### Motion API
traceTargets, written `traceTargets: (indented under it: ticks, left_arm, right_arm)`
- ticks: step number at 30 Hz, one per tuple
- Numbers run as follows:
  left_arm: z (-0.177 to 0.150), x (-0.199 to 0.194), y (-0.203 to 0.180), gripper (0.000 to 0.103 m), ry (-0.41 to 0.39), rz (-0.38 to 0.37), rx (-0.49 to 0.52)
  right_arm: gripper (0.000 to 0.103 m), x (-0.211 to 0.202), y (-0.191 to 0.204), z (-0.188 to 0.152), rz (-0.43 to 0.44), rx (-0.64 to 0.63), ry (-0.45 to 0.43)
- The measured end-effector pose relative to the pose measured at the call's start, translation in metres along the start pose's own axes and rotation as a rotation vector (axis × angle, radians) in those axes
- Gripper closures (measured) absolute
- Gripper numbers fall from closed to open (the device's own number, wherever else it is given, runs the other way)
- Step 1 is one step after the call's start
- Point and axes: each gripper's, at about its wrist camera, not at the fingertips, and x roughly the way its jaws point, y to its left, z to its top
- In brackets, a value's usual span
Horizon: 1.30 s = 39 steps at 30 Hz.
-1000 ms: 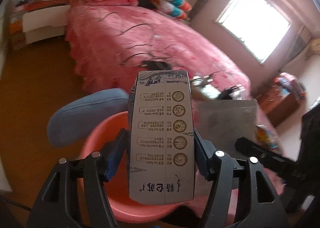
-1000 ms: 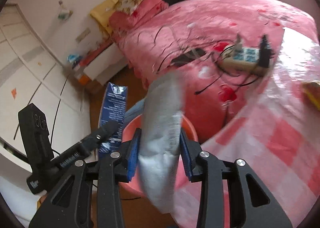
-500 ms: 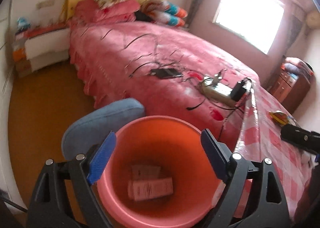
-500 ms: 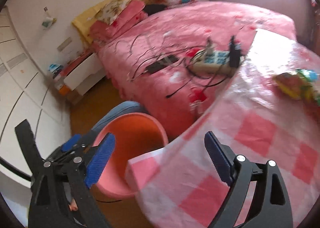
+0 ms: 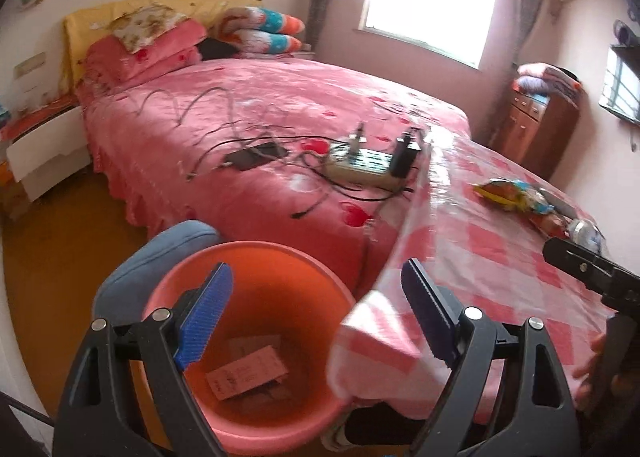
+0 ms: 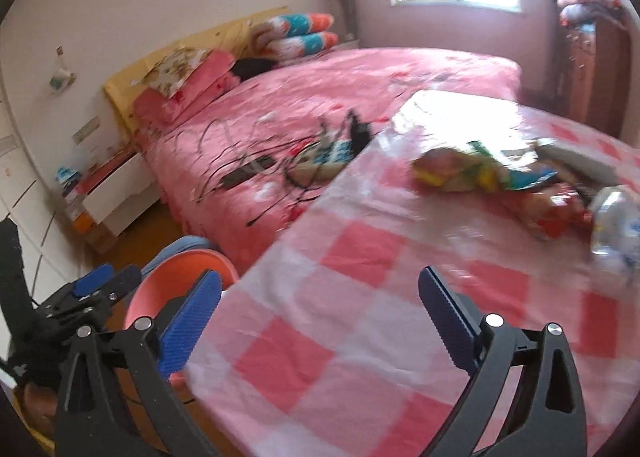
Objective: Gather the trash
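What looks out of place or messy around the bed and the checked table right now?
A power strip with tangled cables sprawls across the pink bed, an odd spot for it. On the checked table, crumpled snack wrappers and a squashed clear bottle lie loose, not yet in the pink bin.

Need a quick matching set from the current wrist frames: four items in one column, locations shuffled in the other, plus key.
Items:
1. printed carton
2. power strip
3. snack wrappers
4. floral pillow

Places:
A. on the pink bedspread among cables
B. at the head of the bed, on folded pink bedding
C. inside the orange bucket
D. on the pink checked tablecloth

Pairs: 1-C, 2-A, 3-D, 4-B
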Motion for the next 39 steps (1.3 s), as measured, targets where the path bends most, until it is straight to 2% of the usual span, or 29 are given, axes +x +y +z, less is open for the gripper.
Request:
traceTargets:
  ticks: [5,7,15,20,29,35,39]
  left_arm:
    - [0.001,-0.004,-0.031,0.016,0.027,-0.067,0.048]
    - [0.0,-0.004,-0.045,0.016,0.027,-0.065,0.074]
    - [0.002,-0.011,-0.088,0.016,0.031,-0.088,0.137]
    - [0.0,-0.011,-0.113,0.016,0.06,-0.098,0.174]
    - [0.005,-0.008,-0.157,0.016,0.099,-0.124,0.204]
    - [0.022,0.003,-0.194,0.016,0.108,-0.175,0.22]
    - [0.045,0.025,-0.219,0.016,0.109,-0.218,0.196]
  right_arm:
    - [0.005,-0.019,-0.027,-0.003,-0.081,0.015,-0.045]
    - [0.005,-0.024,-0.039,-0.005,-0.096,0.033,-0.051]
    - [0.005,-0.041,-0.08,-0.01,-0.105,0.103,-0.073]
    - [0.005,-0.05,-0.1,-0.015,-0.105,0.146,-0.08]
    - [0.005,-0.068,-0.138,-0.019,-0.163,0.184,-0.111]
    - [0.005,-0.082,-0.18,-0.01,-0.171,0.276,-0.097]
    - [0.005,-0.087,-0.212,0.014,-0.169,0.299,-0.099]
